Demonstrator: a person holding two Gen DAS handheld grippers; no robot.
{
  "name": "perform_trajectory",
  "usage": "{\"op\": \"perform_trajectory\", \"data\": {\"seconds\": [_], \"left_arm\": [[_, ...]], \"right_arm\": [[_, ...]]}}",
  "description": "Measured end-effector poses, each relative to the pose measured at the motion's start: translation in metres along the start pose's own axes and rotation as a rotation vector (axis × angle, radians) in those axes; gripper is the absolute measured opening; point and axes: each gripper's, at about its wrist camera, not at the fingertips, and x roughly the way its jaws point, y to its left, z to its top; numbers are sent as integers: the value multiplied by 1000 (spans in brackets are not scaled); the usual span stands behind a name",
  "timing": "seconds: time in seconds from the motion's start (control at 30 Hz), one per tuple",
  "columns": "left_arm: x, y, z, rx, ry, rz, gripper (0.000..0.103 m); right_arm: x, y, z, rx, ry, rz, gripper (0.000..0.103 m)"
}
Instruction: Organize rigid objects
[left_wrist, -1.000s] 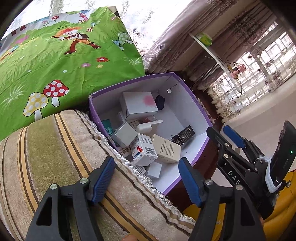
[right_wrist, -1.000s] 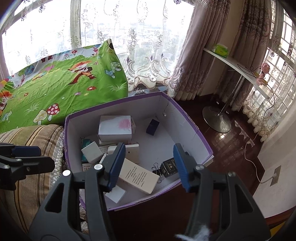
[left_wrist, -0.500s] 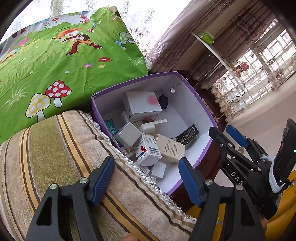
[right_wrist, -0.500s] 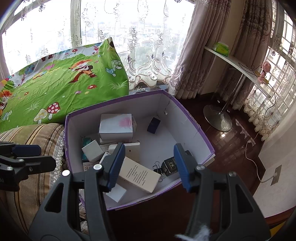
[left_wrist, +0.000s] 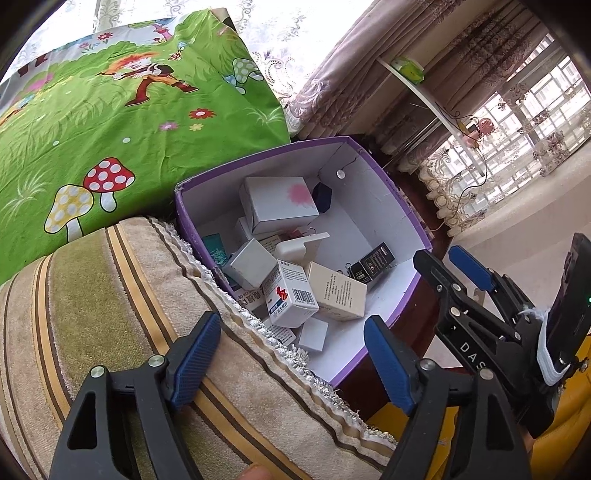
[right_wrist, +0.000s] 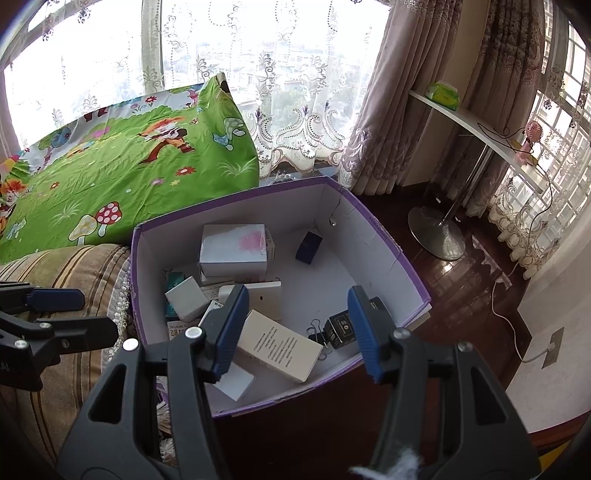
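Observation:
A purple-rimmed white cardboard box (left_wrist: 404, 221) (right_wrist: 384, 236) sits on the dark floor and holds several small cartons: a white box with a pink blot (left_wrist: 277, 203) (right_wrist: 234, 249), a medicine carton with a barcode (left_wrist: 291, 297), a beige carton (left_wrist: 336, 291) (right_wrist: 279, 345), a small black box (left_wrist: 373, 262) (right_wrist: 340, 328) and a dark blue box (right_wrist: 309, 246). My left gripper (left_wrist: 291, 358) is open and empty above the striped cushion beside the box. My right gripper (right_wrist: 295, 332) is open and empty above the box's near edge; it also shows in the left wrist view (left_wrist: 454, 266).
A striped beige cushion (left_wrist: 110, 302) lies left of the box, and a green cartoon pillow (left_wrist: 129, 110) leans behind it. Curtains, a white shelf (right_wrist: 472, 125) and a round stand base (right_wrist: 436, 230) are at the right on the dark wood floor.
Both grippers have drifted slightly back from the box and stay open. Nothing in the box has moved.

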Motion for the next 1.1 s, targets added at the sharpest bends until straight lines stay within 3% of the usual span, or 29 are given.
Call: {"op": "perform_trajectory", "data": {"seconds": [1.1], "left_arm": [[4, -5, 1, 26, 3, 15, 86]], "right_arm": [[4, -2, -6, 11, 19, 12, 60]]}}
